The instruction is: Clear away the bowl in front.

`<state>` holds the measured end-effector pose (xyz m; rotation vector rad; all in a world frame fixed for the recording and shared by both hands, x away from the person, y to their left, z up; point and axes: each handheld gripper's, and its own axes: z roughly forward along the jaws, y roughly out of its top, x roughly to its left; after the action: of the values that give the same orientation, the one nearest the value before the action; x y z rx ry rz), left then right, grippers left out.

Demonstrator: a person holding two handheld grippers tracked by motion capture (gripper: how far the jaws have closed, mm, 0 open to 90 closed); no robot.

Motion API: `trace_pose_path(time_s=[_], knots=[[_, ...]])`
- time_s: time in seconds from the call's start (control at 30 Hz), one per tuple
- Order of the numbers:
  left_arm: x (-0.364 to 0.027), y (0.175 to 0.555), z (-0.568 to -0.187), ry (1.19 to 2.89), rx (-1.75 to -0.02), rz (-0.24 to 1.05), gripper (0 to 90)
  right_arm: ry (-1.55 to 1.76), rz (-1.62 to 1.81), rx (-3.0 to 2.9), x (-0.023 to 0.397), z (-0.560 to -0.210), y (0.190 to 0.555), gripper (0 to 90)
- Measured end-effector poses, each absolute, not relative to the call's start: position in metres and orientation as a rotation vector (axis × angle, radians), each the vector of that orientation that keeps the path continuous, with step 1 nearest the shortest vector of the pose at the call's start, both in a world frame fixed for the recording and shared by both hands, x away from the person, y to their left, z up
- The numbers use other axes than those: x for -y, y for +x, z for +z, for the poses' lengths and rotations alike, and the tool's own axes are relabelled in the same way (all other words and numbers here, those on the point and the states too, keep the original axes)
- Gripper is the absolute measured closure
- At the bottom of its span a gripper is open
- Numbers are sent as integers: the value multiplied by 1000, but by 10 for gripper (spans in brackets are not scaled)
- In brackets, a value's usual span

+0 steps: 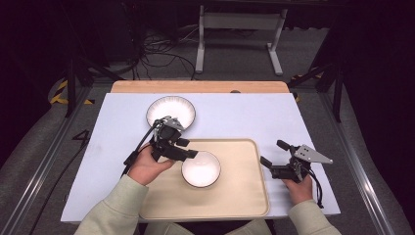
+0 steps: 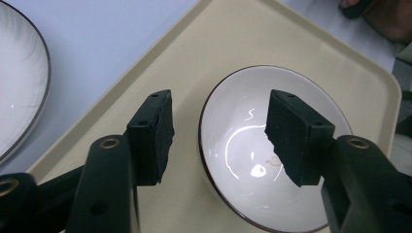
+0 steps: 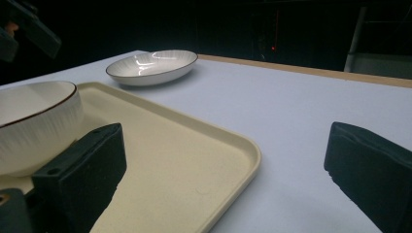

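A white bowl with a dark rim stands on a beige tray at the table's near side. My left gripper hovers open just above the bowl's left rim. In the left gripper view one jaw is over the bowl and the other over the tray. Behind the tray a white ribbed plate lies on the table. My right gripper is open at the tray's right edge. One of its jaws is over the tray and the other over the table. The bowl is to its left.
The white table top ends in a wooden strip at the far edge. Beyond it, a white stand and loose cables are on the floor. The plate lies far ahead of my right gripper.
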<state>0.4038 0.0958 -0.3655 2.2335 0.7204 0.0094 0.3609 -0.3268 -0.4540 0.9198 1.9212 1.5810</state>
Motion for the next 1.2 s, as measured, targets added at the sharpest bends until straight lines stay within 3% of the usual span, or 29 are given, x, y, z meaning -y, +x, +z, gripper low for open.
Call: trace_pose_path(time_s=[0.2,0.33,0.57,0.73,1.2], knots=[[-113,394,-361,2153,-683,8,281,912,1564,-1933,326,-454,362,4],[-124,388,-359,2098,-676,9,241,906,1568,-1938,325,-454,362,4],[-136,379,-363,2081,-684,91,40,899,1589,-1939,325,-454,363,4],[-147,372,-368,2029,-674,119,3,894,1600,-1937,326,-453,362,4],[-173,357,-387,1852,-636,235,10,856,1603,-1909,328,-451,360,0]])
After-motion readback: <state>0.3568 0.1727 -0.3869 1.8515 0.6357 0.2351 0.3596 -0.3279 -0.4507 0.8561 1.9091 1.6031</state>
